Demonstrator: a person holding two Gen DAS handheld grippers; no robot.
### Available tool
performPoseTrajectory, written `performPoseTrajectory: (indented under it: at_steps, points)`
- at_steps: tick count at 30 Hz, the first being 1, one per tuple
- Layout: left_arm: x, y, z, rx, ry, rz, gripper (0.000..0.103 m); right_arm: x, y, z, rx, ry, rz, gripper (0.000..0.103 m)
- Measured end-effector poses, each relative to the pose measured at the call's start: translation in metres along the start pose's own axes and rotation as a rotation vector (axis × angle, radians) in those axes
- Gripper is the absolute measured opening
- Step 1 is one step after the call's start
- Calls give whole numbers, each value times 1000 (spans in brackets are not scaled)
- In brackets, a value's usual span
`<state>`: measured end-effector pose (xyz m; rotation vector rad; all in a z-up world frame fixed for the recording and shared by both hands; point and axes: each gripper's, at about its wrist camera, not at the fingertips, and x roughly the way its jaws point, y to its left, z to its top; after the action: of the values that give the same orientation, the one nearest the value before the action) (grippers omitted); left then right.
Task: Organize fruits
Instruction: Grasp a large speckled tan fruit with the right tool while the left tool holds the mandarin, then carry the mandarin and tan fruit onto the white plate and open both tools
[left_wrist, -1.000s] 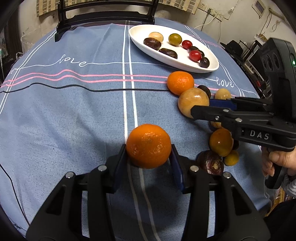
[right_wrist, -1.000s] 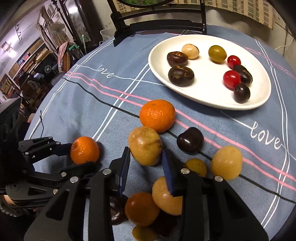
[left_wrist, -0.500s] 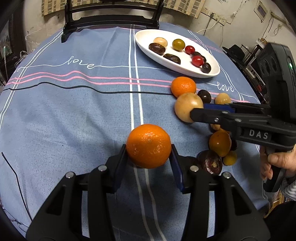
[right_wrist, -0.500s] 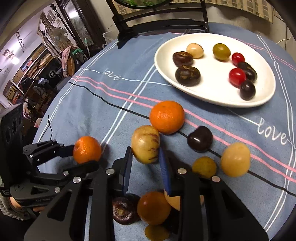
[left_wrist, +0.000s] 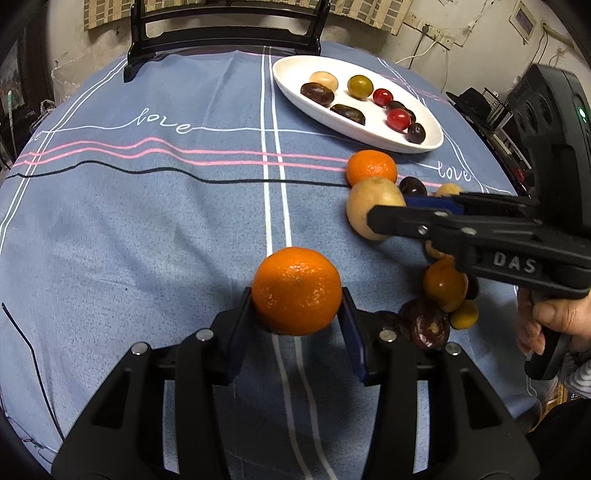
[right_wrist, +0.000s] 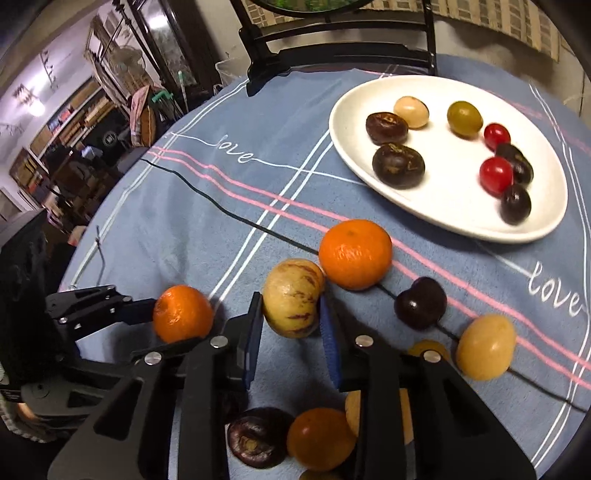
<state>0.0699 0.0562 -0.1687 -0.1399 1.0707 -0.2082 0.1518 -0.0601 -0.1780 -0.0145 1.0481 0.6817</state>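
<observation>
My left gripper (left_wrist: 296, 301) is shut on a mandarin orange (left_wrist: 297, 284), held just over the blue tablecloth. My right gripper (right_wrist: 290, 304) is shut on a yellow fruit with purple streaks (right_wrist: 291, 295), and both blue pads press its sides. In the left wrist view the right gripper (left_wrist: 391, 210) reaches in from the right onto the same yellow fruit (left_wrist: 364, 201). A second orange (right_wrist: 354, 253) lies just beyond the yellow fruit. The white oval plate (right_wrist: 461, 229) at the back right holds several small dark, red and yellow fruits.
Loose fruits lie around the right gripper: a dark cherry-like one (right_wrist: 419, 302), a pale yellow one (right_wrist: 485, 347), and a dark purple one (right_wrist: 256, 435) beside an orange-brown one (right_wrist: 319, 437). A black chair (left_wrist: 225, 33) stands at the far edge. A hand (left_wrist: 554, 317) grips the right tool.
The right gripper's jaws narrowed onto the yellow streaked fruit, which now sits close against the second orange. The left gripper kept its hold on the mandarin.
</observation>
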Motion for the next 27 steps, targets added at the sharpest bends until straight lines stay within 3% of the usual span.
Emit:
performPoseTrajectory:
  at_steps: [10,17,23,27]
  points:
    - [-12,-8,22,29,-37,-11,46,-59,-43,-29,205,-115,50,30]
    - [-4,-43,85,120,-88,-45,46,-106,-94,-36,342,-228,-1,30]
    - [21,-77,140,175,-108,-81,46,-115,-134,-9,367,-276,-42,30]
    - [48,-92,164,188,-89,-94,46,-104,-155,28,348,-292,-58,30]
